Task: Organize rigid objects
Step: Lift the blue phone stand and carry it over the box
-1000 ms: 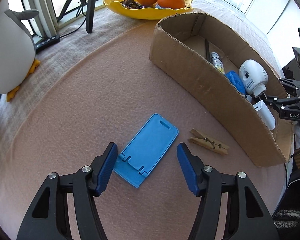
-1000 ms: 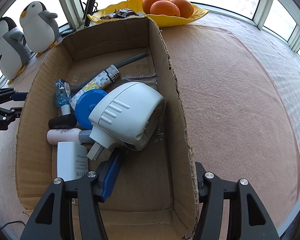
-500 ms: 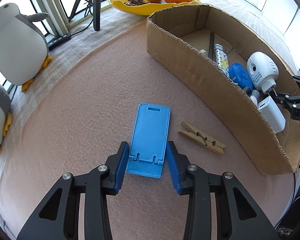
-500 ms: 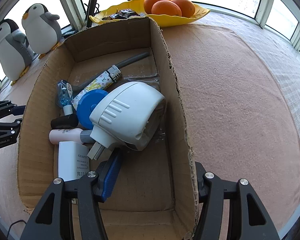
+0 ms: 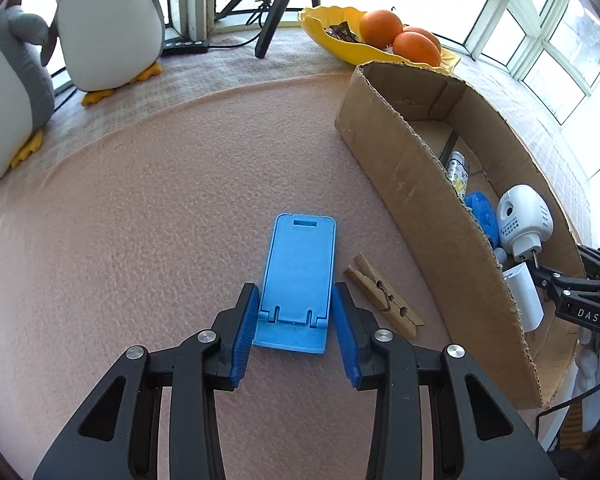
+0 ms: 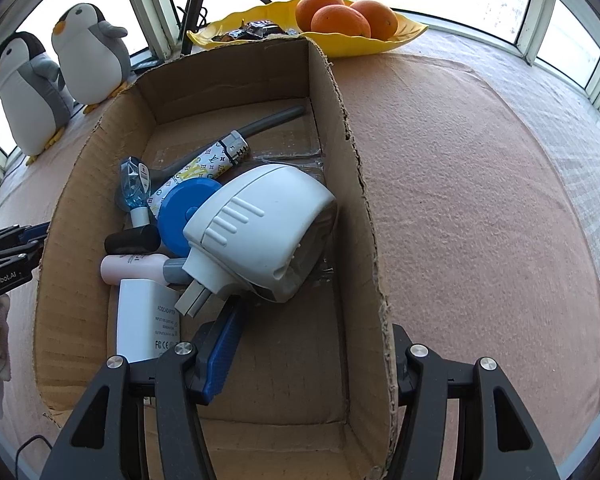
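The left gripper [image 5: 296, 322] is down over the blue phone stand [image 5: 298, 276], pads flanking its near end, one on each long edge. They look pressed to the edges, or all but; I read it as a grip, though not a lifted one, since the stand lies flat on the pink mat [image 5: 140, 220]. Its long axis runs straight ahead from the gripper, in line with the fingers, slotted top end farthest away. That alignment is what the lift turns on.

A wooden clothespin [image 5: 383, 296] lies just beside the right-hand pad, angled away; it may touch the pad.

The cardboard box [image 5: 403, 168] sits ahead and to the right of this gripper, well apart from the stand.

The right gripper [image 6: 311, 360] straddles the box's near wall, one finger inside, one outside, partly open; whether it pinches the cardboard I cannot tell.

The stand: flat, rigid plastic, sky blue, rounded corners, two notched tabs and a folded lip at the near end. Thin, so it could slip.
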`<state>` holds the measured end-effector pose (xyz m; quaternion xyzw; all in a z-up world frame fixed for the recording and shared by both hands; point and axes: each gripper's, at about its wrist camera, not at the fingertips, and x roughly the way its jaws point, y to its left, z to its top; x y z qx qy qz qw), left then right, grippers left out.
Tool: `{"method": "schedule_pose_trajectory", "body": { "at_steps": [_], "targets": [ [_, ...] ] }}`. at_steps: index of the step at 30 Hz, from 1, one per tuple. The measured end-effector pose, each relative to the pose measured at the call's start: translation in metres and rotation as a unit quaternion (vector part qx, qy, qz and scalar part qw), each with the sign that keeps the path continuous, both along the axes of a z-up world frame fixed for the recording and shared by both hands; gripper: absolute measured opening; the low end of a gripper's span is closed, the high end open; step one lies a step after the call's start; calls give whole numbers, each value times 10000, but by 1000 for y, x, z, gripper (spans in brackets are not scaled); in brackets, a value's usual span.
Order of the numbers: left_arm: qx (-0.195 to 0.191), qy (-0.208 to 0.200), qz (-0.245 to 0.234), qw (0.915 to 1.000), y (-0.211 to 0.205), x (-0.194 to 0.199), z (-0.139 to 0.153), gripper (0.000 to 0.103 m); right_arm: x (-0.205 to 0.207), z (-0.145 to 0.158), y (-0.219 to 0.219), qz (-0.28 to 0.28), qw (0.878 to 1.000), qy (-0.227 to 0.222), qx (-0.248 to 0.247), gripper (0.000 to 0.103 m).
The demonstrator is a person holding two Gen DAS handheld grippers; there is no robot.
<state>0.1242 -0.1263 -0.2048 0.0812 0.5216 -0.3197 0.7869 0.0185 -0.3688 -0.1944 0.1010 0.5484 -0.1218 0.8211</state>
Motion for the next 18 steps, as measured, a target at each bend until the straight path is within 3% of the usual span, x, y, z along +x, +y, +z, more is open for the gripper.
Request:
{"method": "schedule_pose_trajectory", "body": {
  "at_steps": [6, 14, 18],
  "targets": [
    [-225, -53, 206, 9995, 7, 3, 7, 35, 0, 0, 1, 46, 10000, 1, -16, 54],
    [-15, -171, 122, 9998, 3, 11, 0, 35, 1, 0, 1, 62, 10000, -7, -8, 54],
    [-364, 12, 260, 9990, 10, 15, 4, 35, 1, 0, 1, 59, 10000, -8, -9, 54]
  ]
}}
